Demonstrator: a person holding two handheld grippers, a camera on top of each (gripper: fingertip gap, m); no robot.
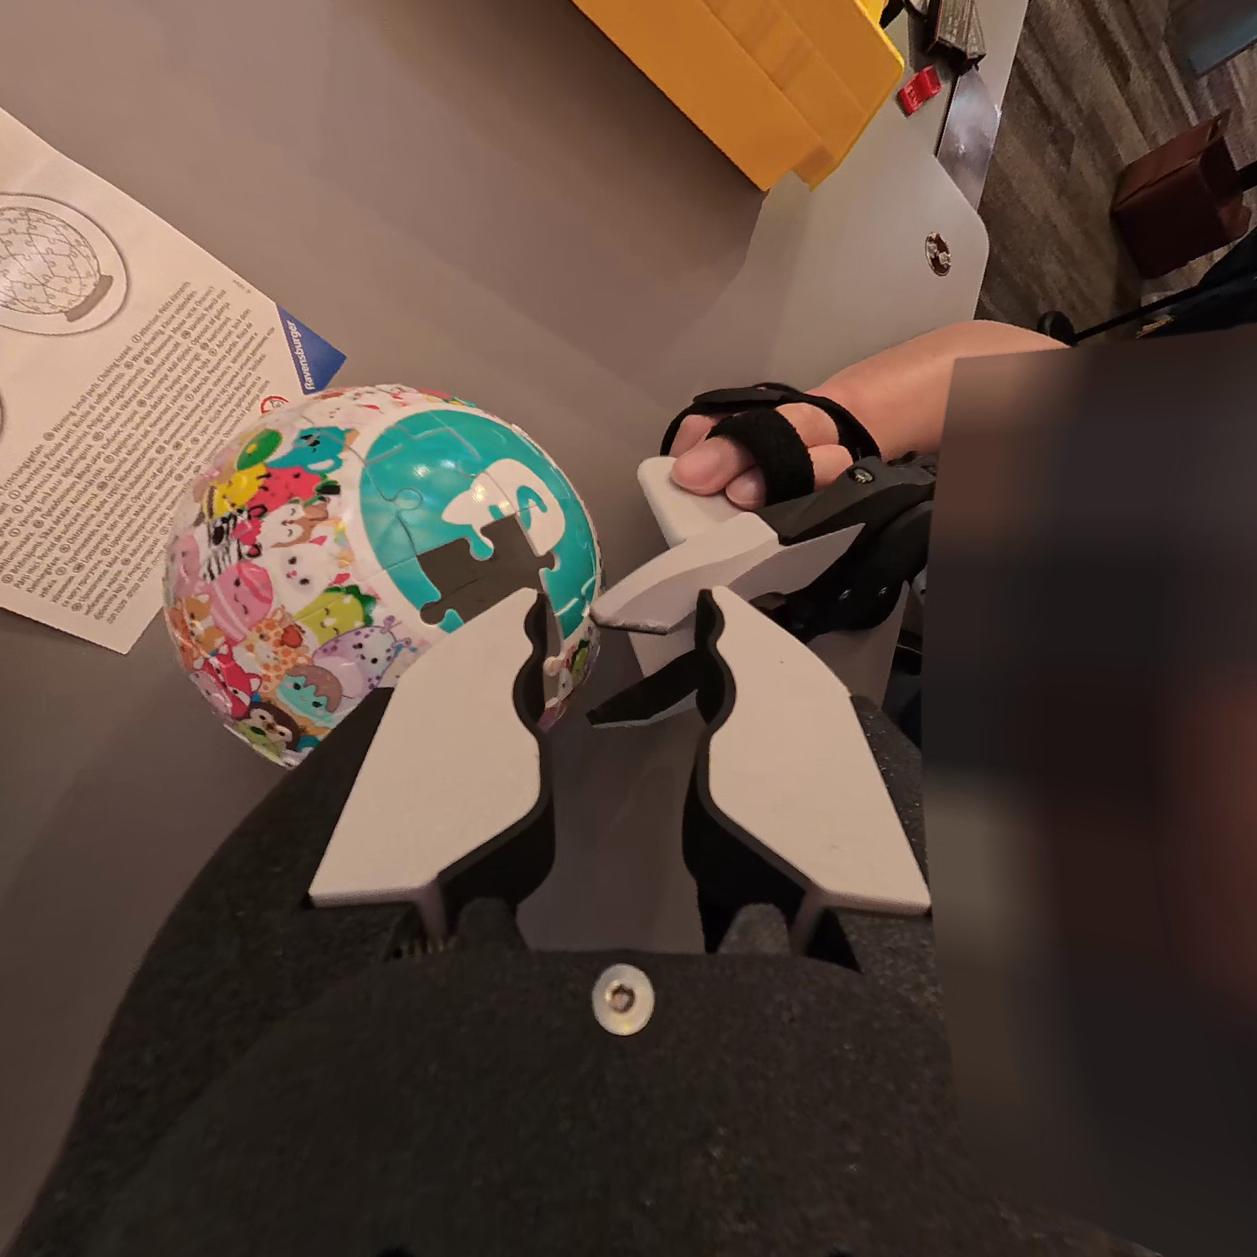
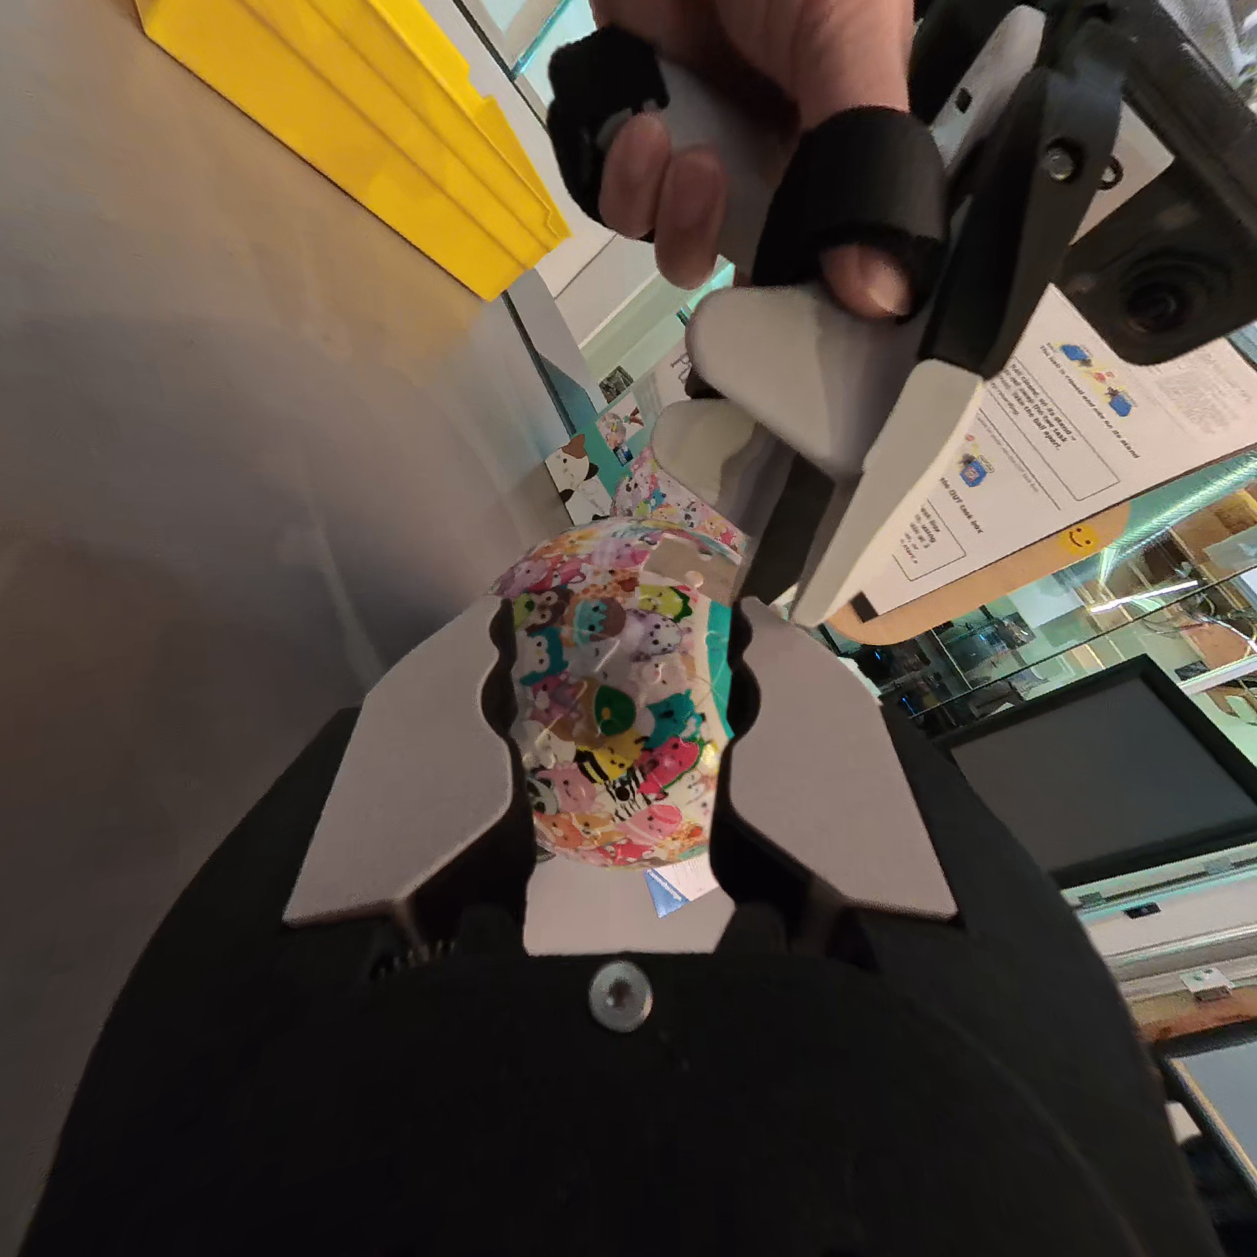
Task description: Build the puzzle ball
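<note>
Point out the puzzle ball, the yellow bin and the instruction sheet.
puzzle ball [image 1: 286, 585]: left wrist view, on its cartoon-printed side.
yellow bin [image 1: 748, 75]: left wrist view, on its side wall.
instruction sheet [image 1: 136, 408]: left wrist view, on the printed text block.

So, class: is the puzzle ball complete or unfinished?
Unfinished: the puzzle ball has a dark piece-shaped gap in its teal patch.

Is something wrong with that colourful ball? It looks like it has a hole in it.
Yes: the puzzle ball has a dark, jigsaw-shaped gap in its teal patch, where pieces are missing. That looks unfinished, not broken. In the left wrist view the gap lies just beyond the left gripper, whose fingers stand apart. Nothing looks spilled or damaged.
</note>
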